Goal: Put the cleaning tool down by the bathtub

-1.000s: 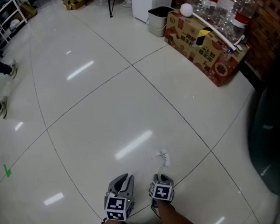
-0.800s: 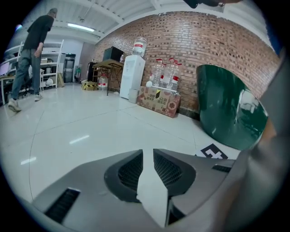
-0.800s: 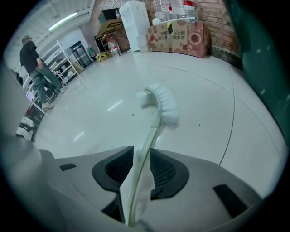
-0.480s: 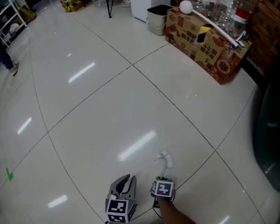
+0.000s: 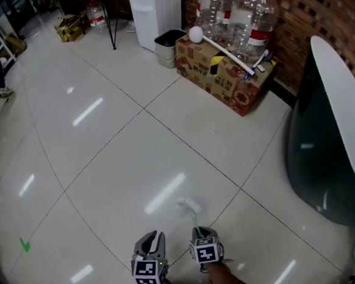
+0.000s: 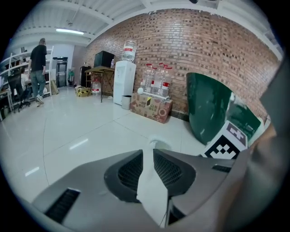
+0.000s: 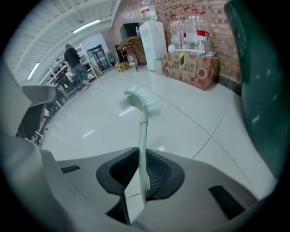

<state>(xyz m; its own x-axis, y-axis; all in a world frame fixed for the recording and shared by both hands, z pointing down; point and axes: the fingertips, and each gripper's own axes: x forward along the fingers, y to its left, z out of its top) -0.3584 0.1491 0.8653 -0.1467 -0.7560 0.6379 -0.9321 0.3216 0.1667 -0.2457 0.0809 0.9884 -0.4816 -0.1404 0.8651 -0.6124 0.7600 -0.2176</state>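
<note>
Right hand-held gripper (image 7: 143, 156) first: its jaws have just been closing, and they're clamped on the stem of a slim, pale-green-handled, white-bristled plastic brush (image 7: 143, 127). The handle runs straight out between the pads, and the curved bristle head sits at the far end, pointing away from the gripper. From the head view the brush head looks clear of the glossy white tiled floor (image 5: 105, 150), though that angle makes it hard to be sure.

Just beside it on the left is the left hand-held gripper (image 6: 148, 152). Its jaws stand a narrow way apart, with only floor showing through the slit, so it's carrying nothing.

Moving outward, off to the right is the dark green, white-rimmed bathtub (image 5: 316, 152), standing well apart from the brush with a stretch of bare tile between them.

Farther back along the red brick wall (image 5: 326, 10) sits a printed red-and-tan cardboard box (image 5: 221, 73). Big clear plastic water bottles (image 5: 241, 14) are stacked behind it, and a grey waste bin (image 5: 171, 45) stands at its left end.
</note>
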